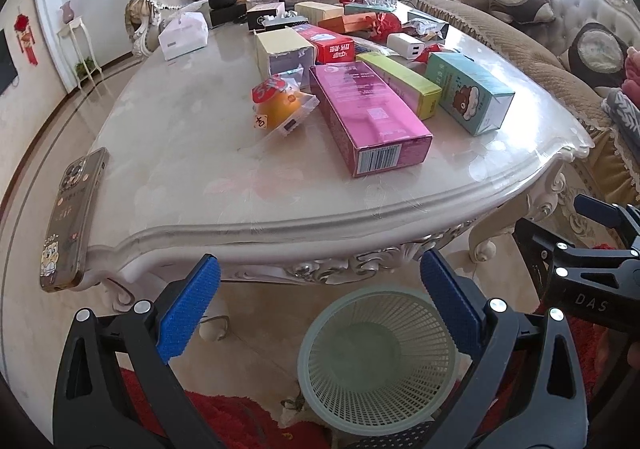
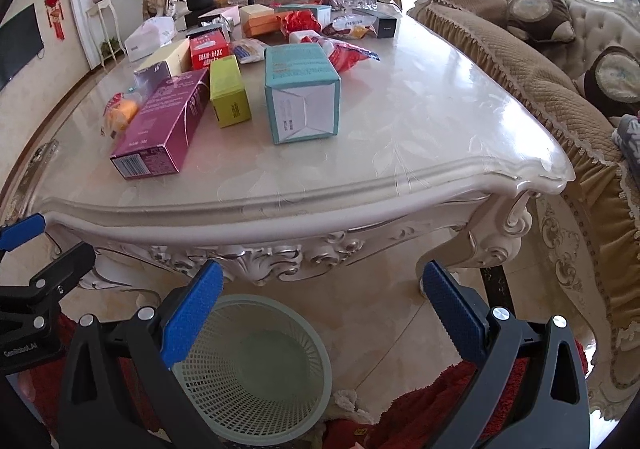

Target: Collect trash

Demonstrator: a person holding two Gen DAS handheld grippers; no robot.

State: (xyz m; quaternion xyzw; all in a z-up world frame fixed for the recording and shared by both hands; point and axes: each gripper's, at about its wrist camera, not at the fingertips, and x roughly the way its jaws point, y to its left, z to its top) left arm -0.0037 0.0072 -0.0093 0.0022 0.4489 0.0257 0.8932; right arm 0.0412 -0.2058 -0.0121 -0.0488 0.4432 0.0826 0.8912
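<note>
Trash is sitting mid-table: pink box point(image 1: 370, 117) nearest the front edge, green box point(image 1: 400, 83) and teal box point(image 1: 468, 91) just beside it, wrapped orange point(image 1: 280, 107) to its left. Basket point(image 1: 378, 359) is standing on the floor below the front edge, looking empty. Left gripper point(image 1: 320, 313) and right gripper point(image 2: 324, 321) are both hovering wide open, holding nothing. I'd be taking the pink box first, pinching across its short width. Only the left view is showing the phone point(image 1: 72, 217) at the table's left corner.
</note>
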